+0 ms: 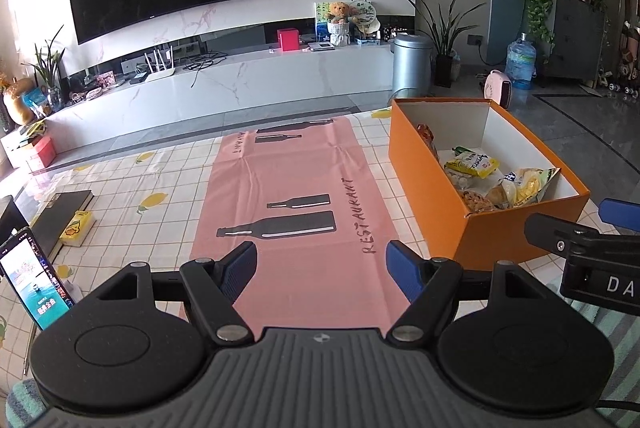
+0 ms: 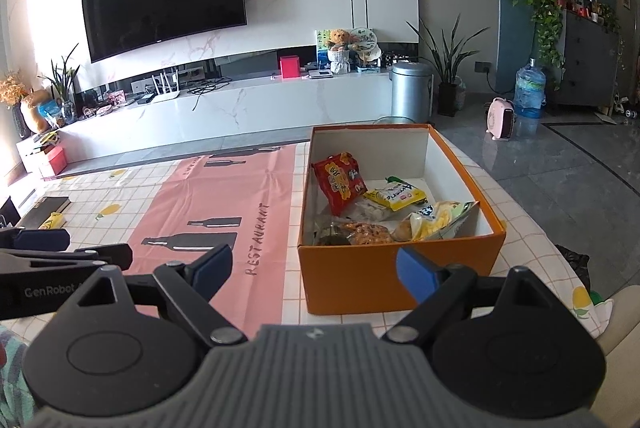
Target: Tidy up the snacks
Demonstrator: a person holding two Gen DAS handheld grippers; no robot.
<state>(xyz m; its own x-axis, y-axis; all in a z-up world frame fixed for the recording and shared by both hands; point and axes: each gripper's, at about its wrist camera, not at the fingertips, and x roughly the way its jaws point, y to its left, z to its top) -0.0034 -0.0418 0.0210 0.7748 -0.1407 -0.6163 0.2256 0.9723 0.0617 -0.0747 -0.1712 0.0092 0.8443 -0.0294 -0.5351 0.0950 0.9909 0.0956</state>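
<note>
Both your left gripper (image 1: 320,270) and right gripper (image 2: 314,272) have their fingers spread wide and hold nothing, hovering over the desk's near edge. The snacks, among them a red packet (image 2: 339,181) and a yellow packet (image 2: 396,193), all lie in the orange cardboard box (image 2: 360,276) toward the desk's right edge. I judge those crinkly, glossy foil bags could slip or crush under a hard pinch, and the light, thin-walled box could slide on the smooth pink mat (image 1: 296,228) if nudged.
</note>
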